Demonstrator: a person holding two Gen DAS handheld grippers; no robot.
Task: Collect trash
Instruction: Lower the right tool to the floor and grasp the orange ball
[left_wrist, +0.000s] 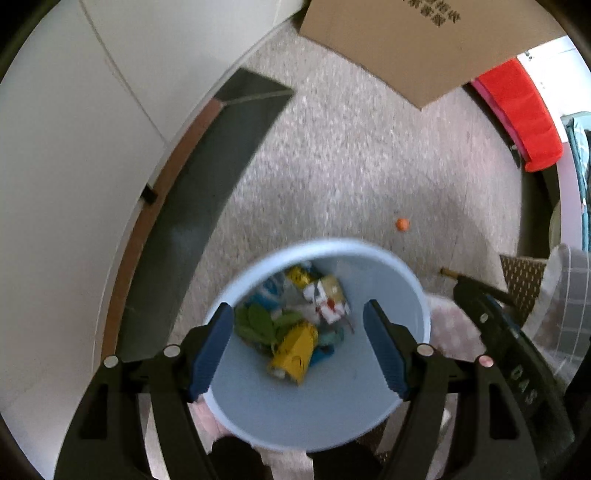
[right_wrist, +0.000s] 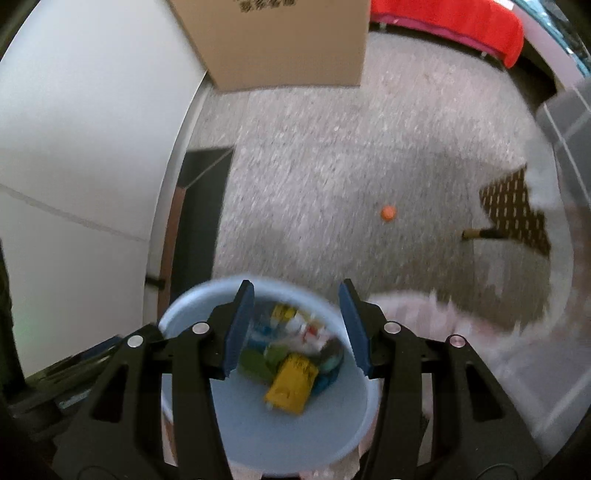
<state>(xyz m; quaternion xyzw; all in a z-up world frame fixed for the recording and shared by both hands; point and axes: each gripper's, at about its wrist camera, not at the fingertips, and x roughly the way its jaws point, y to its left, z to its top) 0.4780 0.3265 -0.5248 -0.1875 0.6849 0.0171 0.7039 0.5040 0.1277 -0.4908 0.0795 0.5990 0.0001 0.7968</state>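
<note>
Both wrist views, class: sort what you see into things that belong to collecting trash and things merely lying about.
Belongs to the job:
blue bin
yellow packet in the bin
green leaves in the bin
small orange ball on the carpet
left tool, open
right tool, open

Just lying about:
cardboard box
red cloth
patterned mat

Speckled floor (right_wrist: 314, 155), bin (left_wrist: 332, 413), perhaps ball (right_wrist: 388, 213)

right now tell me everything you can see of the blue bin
The blue bin is a round, pale blue bucket of smooth plastic, upright on the speckled floor, open-topped with no lid. Inside lies mixed trash: a yellow packet, green leaves and a red-and-white carton. Both tongs, the left and the right, hang open above it, not touching.
</note>
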